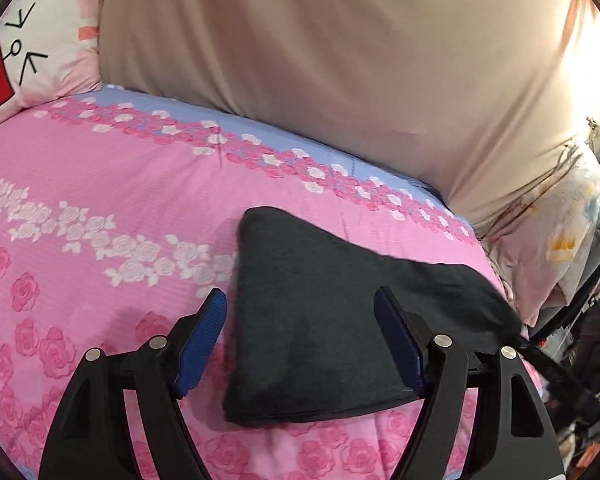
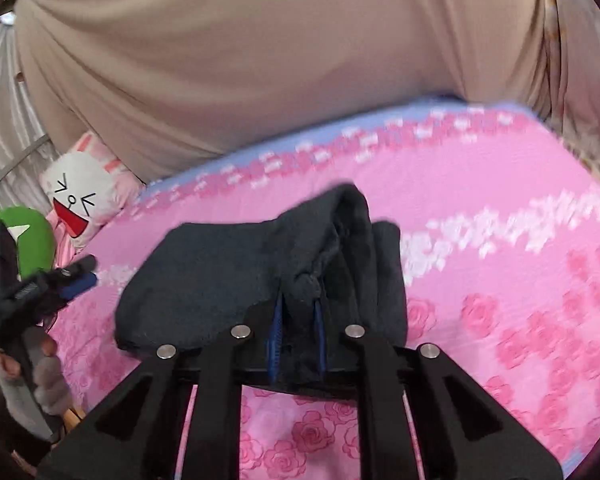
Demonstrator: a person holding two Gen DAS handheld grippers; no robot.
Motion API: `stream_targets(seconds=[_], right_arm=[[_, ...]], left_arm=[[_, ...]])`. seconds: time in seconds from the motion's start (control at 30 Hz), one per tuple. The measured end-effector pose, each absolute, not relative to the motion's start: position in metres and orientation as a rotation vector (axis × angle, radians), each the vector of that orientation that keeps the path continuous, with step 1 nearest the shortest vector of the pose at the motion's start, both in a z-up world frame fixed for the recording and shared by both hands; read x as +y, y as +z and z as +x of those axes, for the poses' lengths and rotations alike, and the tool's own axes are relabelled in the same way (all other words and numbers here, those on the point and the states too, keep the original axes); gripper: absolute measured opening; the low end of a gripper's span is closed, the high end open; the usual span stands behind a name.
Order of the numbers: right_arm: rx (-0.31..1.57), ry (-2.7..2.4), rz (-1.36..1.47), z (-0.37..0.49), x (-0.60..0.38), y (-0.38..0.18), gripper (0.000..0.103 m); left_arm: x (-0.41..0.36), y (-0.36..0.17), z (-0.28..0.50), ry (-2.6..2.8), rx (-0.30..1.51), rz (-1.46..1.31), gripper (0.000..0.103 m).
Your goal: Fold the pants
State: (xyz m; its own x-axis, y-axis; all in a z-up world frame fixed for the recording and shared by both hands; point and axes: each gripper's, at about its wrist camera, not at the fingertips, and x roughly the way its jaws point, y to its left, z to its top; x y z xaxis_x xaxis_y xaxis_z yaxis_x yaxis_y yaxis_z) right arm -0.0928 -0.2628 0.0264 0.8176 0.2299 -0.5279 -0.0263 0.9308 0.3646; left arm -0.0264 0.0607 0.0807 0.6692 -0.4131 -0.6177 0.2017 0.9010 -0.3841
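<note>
The dark grey pants lie folded into a compact bundle on the pink rose bedspread. My left gripper is open, its blue pads either side of the bundle's near left part, not clamping it. In the right wrist view my right gripper is shut on a bunched fold of the pants and lifts that edge slightly. The left gripper shows at the left, held by a hand.
A white cat-face pillow lies at the bed's far left corner, with a green plush beside it. A beige curtain hangs behind the bed. Floral bedding and clutter sit off the right edge.
</note>
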Motion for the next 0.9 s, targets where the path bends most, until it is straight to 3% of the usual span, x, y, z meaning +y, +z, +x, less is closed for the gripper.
stream_targets(seconds=[0.1,0.13,0.27,0.43,0.57,0.73,0.77,0.8,0.9], right_arm=[[0.765,0.080,0.339,-0.077,-0.265,-0.021,0.019],[0.734,0.079,0.380,-0.083,-0.268,-0.030,0.019],[0.650,0.052,0.423,-0.101,-0.268,-0.002,0.030],[0.591,0.216,0.227,-0.104,-0.212,0.038,0.030],[0.622,0.330,0.070,-0.095,-0.151,0.027,0.038],[0.627,0.355,-0.062,-0.084,-0.114,0.015,0.037],[0.639,0.340,-0.079,-0.082,-0.110,0.012,0.025],[0.651,0.322,-0.088,-0.079,-0.110,0.009,0.000],[0.684,0.395,-0.043,-0.089,-0.115,0.012,0.000]], left_arm=[[0.072,0.058,-0.020,-0.332,0.840,-0.333,0.073],[0.075,0.052,-0.019,-0.333,0.865,-0.351,0.073],[0.082,0.023,-0.014,-0.361,0.967,-0.455,0.073],[0.081,0.017,-0.022,-0.356,0.947,-0.442,0.074],[0.083,0.016,-0.024,-0.363,0.948,-0.455,0.074],[0.085,0.016,-0.026,-0.372,0.949,-0.455,0.074],[0.084,0.016,-0.026,-0.374,0.946,-0.456,0.074],[0.084,0.016,-0.027,-0.374,0.945,-0.458,0.074],[0.085,0.016,-0.027,-0.377,0.948,-0.465,0.074]])
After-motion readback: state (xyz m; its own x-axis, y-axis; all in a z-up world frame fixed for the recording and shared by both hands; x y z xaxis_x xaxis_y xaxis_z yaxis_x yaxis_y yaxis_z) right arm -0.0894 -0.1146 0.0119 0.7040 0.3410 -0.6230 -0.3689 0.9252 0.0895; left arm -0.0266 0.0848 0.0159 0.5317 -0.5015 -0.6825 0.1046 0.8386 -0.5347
